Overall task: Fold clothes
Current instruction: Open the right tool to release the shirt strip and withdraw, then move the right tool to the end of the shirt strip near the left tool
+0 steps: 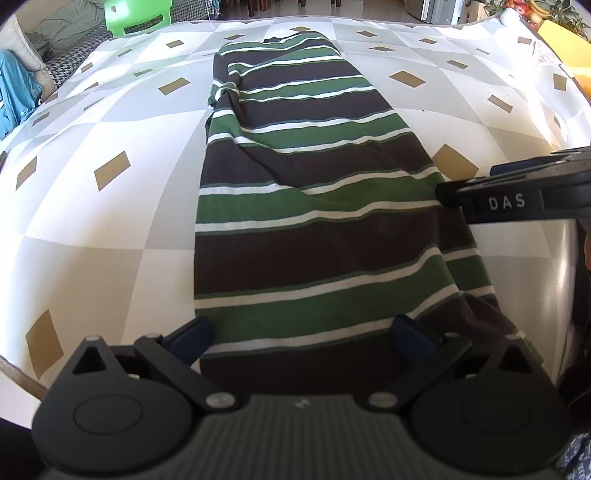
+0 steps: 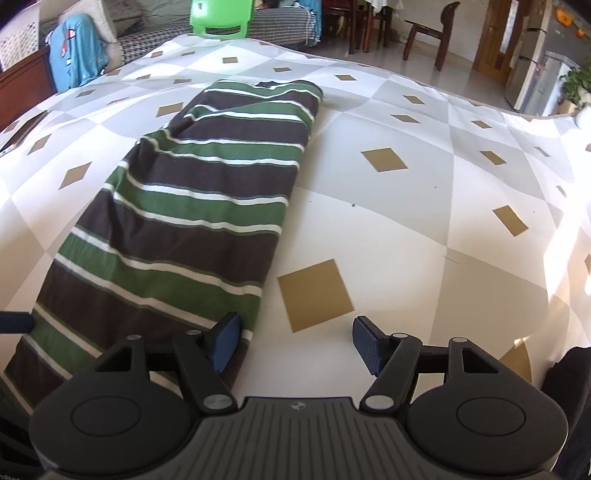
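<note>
Striped shirt (image 1: 310,206) folded into a long strip, lying lengthwise down the middle of the bench (image 1: 110,229), near hem at the front edge. Left claw (image 1: 301,336) released, spread over the hem; right claw (image 2: 295,341) released at the shirt's right edge. Wide bare tablecloth (image 2: 424,221) on both sides.

Both wrist views look low and forward over the near table edge along a striped shirt (image 1: 314,206) on the patterned tablecloth (image 1: 110,122), filling centre frame in the left view and lying lower left in the right view (image 2: 184,206), with a green chair (image 2: 221,18) behind.
</note>
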A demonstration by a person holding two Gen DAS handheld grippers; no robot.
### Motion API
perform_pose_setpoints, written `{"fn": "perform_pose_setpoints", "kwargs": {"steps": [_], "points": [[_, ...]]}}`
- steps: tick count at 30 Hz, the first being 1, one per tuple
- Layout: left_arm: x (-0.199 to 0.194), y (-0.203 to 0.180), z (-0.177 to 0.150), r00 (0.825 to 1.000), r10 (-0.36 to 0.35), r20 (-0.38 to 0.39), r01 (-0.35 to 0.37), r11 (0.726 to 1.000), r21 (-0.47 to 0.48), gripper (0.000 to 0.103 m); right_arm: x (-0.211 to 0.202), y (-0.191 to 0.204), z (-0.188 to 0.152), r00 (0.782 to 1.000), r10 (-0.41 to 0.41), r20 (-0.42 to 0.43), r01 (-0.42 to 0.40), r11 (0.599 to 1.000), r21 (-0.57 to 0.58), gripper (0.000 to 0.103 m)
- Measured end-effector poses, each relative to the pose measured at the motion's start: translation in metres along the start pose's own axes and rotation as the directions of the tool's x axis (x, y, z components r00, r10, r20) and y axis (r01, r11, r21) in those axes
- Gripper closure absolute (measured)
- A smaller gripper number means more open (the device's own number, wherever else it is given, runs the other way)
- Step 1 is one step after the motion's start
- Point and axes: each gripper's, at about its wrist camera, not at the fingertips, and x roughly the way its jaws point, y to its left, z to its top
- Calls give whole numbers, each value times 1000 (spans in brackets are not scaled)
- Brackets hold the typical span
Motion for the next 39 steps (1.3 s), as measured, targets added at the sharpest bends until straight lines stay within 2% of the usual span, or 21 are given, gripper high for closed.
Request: {"fn": "perform_pose_setpoints", "kwargs": {"steps": [4, 9, 10, 13, 16, 24, 34, 39], "points": [[-1, 7, -3, 1000, 0, -24, 0, 1000, -4, 0, 2, -4, 3, 1000, -24, 5, 24, 1000, 14, 37], [-3, 15, -7, 998, 8, -56, -9, 1000, -19, 0, 0, 3, 3, 987, -156, 30, 157, 986, -56, 37], [-4, 17, -8, 998, 10, -59, -11, 1000, -19, 0, -2, 1, 4, 988, -152, 19, 153, 987, -44, 38], [-6, 17, -8, 998, 12, -57, -13, 1000, -15, 0, -9, -9, 5, 996, -85, -21, 85, 996, 30, 38], [-8, 15, -6, 999, 17, -52, -17, 1000, -11, 0, -20, -12, 1, 999, 21, -45, -18, 998, 67, 38], [-8, 10, 3, 999, 37, -26, -38, 999, -32, 0, -61, 8, -17, 977, 210, -46, -211, 977, -15, 38], [-1, 9, 28, 999, 36, -6, -36, 994, -101, 0, -85, 40, -44, 961, 267, -70, -276, 942, -191, 38], [3, 10, 35, 1000, 27, -7, -28, 991, -132, 0, -94, 55, -60, 945, 314, -91, -326, 894, -308, 44]]}}
